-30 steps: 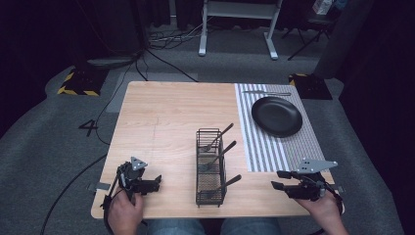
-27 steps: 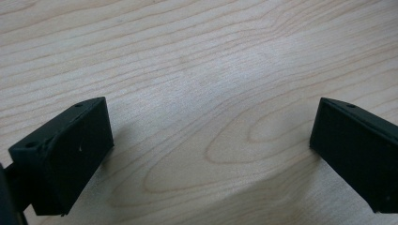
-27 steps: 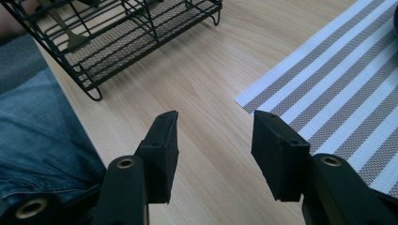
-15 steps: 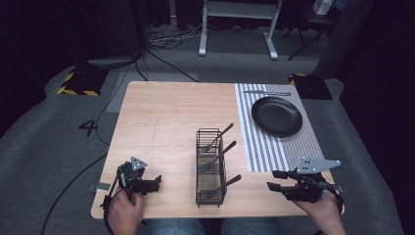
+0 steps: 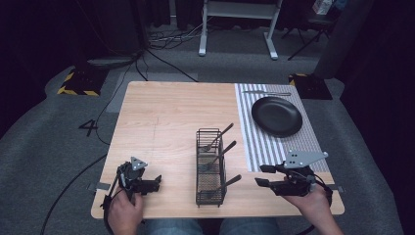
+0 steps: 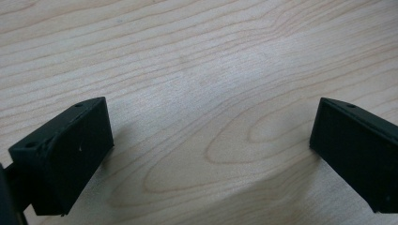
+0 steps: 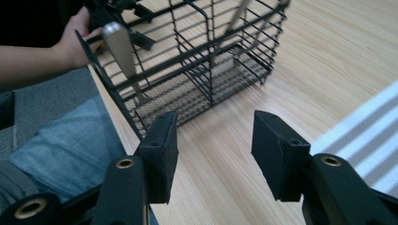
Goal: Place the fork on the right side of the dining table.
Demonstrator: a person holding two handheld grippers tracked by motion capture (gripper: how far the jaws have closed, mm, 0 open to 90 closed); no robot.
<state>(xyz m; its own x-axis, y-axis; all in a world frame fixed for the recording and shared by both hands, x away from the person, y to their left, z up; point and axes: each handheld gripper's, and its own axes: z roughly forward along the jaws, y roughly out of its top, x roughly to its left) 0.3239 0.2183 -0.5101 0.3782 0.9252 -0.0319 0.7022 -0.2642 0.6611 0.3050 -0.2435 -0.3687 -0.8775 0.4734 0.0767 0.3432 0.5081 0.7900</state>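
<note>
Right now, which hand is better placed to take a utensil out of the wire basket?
The right. The right gripper has open jaws pointing at the wire basket, with the nearest utensil handle leaning toward it. The left gripper sits low over bare table.

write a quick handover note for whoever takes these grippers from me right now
Left hand-held gripper: open, empty, low over bare table at the near left.
Right hand-held gripper: open, empty, pointing at the wire caddy.
Caddy: mid-table, three utensils in it, nearest handle toward the right gripper.
Black plate on striped mat, one utensil beyond it.
Done: nothing held. Left: probably moving caddy utensils to the mat.
</note>
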